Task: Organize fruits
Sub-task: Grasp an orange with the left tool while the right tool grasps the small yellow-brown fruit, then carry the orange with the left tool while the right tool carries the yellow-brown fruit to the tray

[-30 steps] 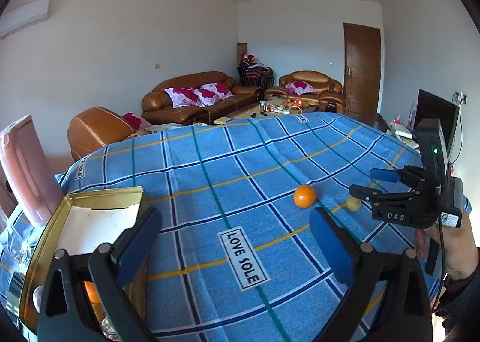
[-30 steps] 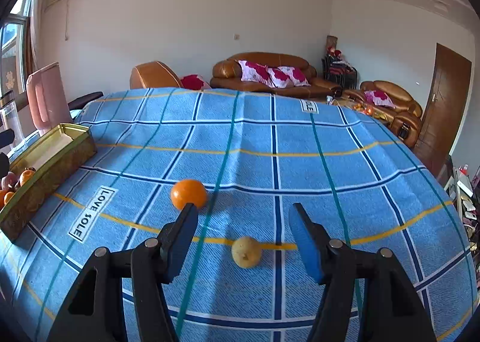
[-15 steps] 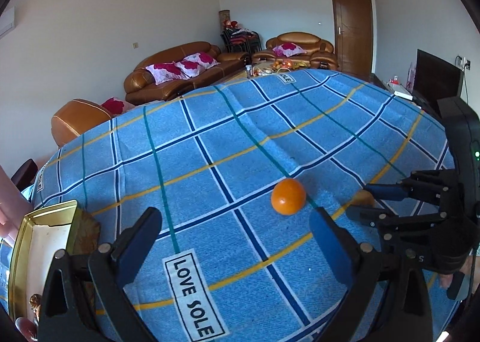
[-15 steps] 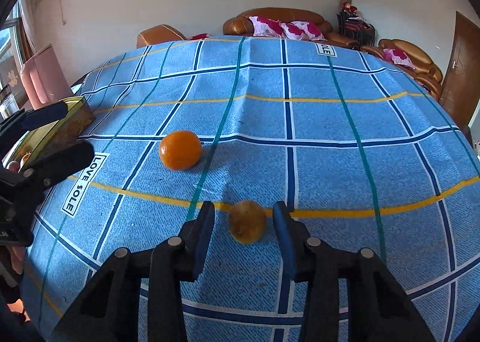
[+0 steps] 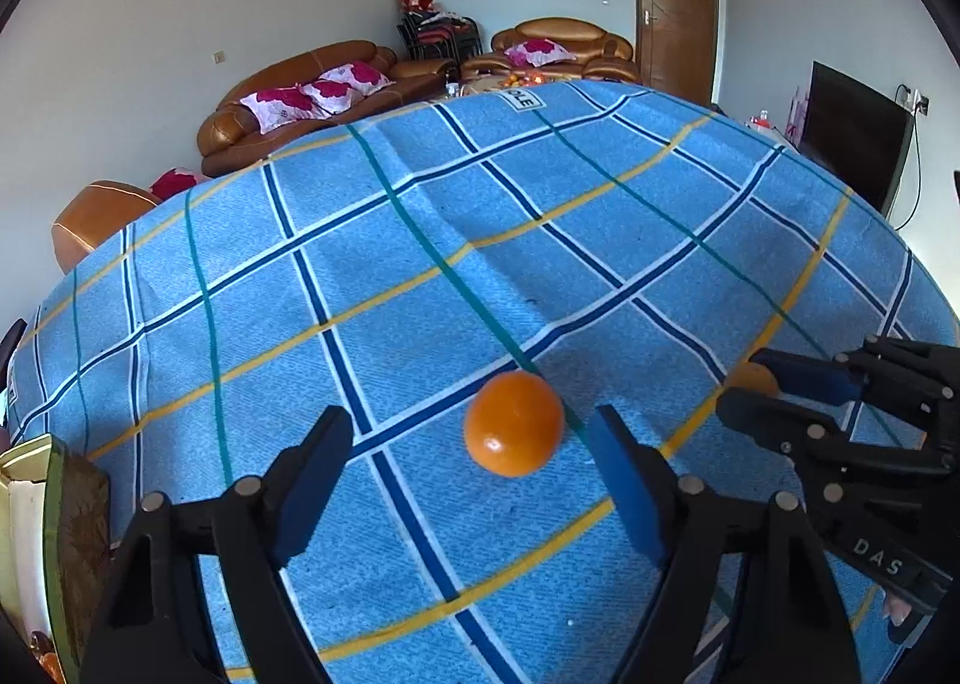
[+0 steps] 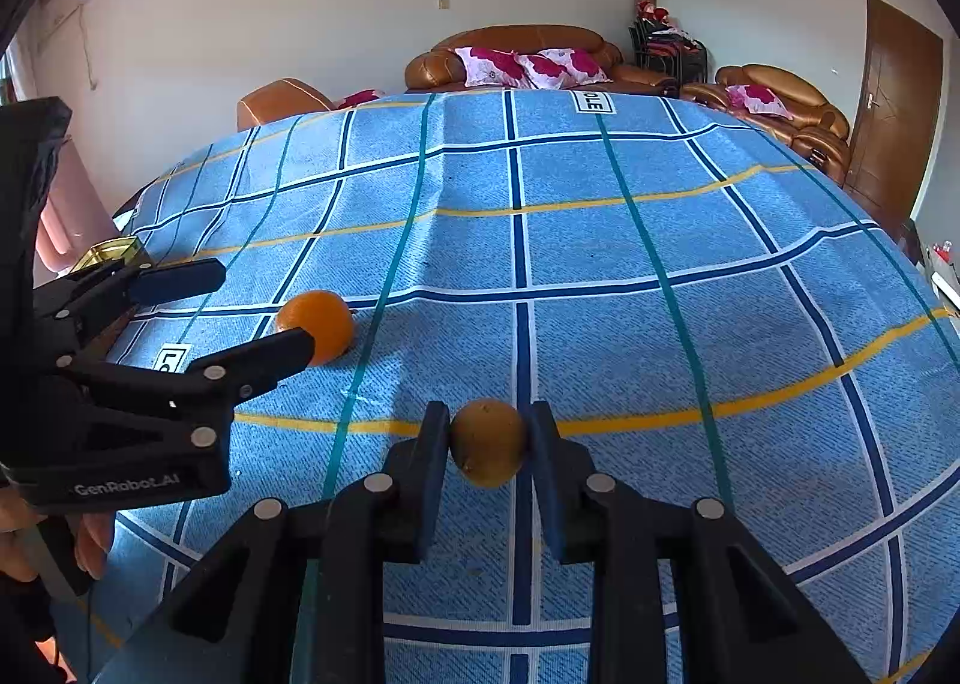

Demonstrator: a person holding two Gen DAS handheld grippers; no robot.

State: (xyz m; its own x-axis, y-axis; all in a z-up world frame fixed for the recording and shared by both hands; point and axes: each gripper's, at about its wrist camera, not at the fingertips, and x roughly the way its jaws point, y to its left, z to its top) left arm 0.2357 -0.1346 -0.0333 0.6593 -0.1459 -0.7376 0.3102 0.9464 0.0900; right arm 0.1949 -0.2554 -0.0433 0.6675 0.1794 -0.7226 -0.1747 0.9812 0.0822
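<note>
Your right gripper (image 6: 489,444) is clamped on the small yellowish-brown fruit (image 6: 487,442): both blue pads press its sides, and the fruit sits low on the desk (image 6: 630,276), on a yellow line of the blue checked cloth (image 5: 372,276). Whether it has left the cloth or rests on it is hard to judge from this angle.

Your left gripper (image 5: 465,459) is closing, with the orange (image 5: 514,423) between its jaws. The pads do not press it yet; the orange lies nearer the right-hand pad in the left wrist view, with a clear gap on the other side. The orange rests on the cloth, just beside a teal stripe and a dark blue line. In the right wrist view the same orange (image 6: 316,326) shows partly behind the near finger of your left gripper (image 6: 264,312).

The two fruits lie near each other but apart, the orange to the left of the small fruit as the right camera sees them.

At the left edge of the desk stands the gold tin (image 5: 57,516), open, with fruit dimly visible at its bottom corner. Brown leather sofas (image 6: 516,54) with pink cushions stand beyond the desk.
</note>
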